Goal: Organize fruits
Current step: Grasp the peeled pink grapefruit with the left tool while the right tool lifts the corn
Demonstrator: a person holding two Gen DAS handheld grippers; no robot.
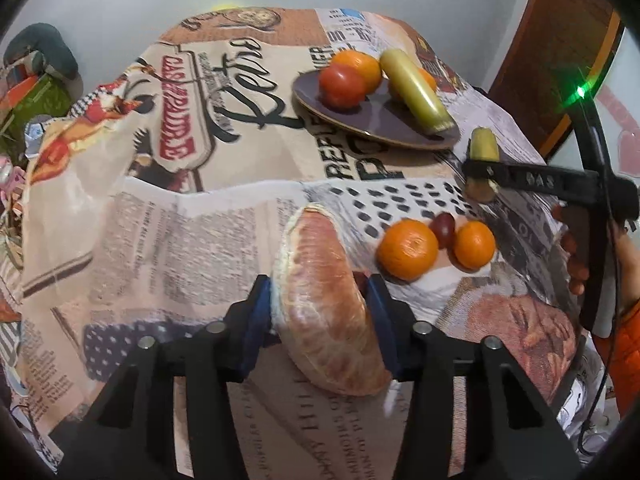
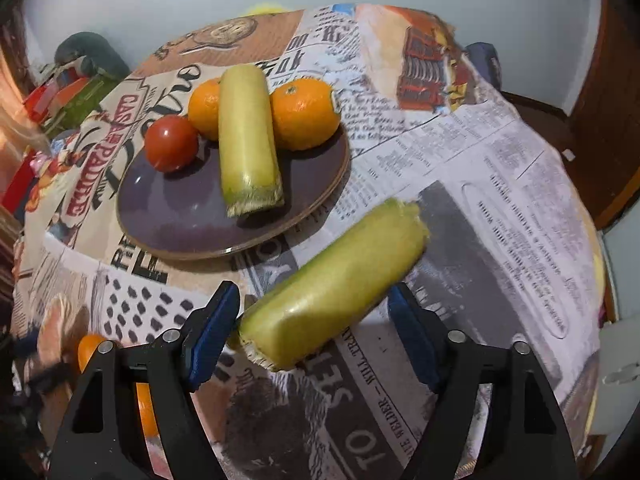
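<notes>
Both loads up off the bench (image 2: pixel 500 184), heading for the plate (image 2: pixel 176 220).

Left hand-held gripper (image 1: pixel 320 300): clamped on a pinkish peeled wedge (image 1: pixel 328 300), pads on both flanks, wedge clear of the cloth.

Right hand-held gripper (image 2: pixel 316 328): around a yellow-green stick (image 2: pixel 336 280), stick lying skew across the jaws (right pad contact hard to confirm, so grip judged loose).

Plate holds tomato (image 2: pixel 171 143), two oranges (image 2: pixel 304 114) and a second stick (image 2: pixel 248 140); bare area at front-left.

Two oranges (image 1: pixel 408 249) and a dark small fruit (image 1: pixel 445 229) remaining on the cloth.

To do well:
- lower the held stick parallel to the one on the plate, just beside it
- release low, no rolling
- place wedge on the bare front, apart from tomato
- one gripper at a time over the plate (collision risk).
</notes>
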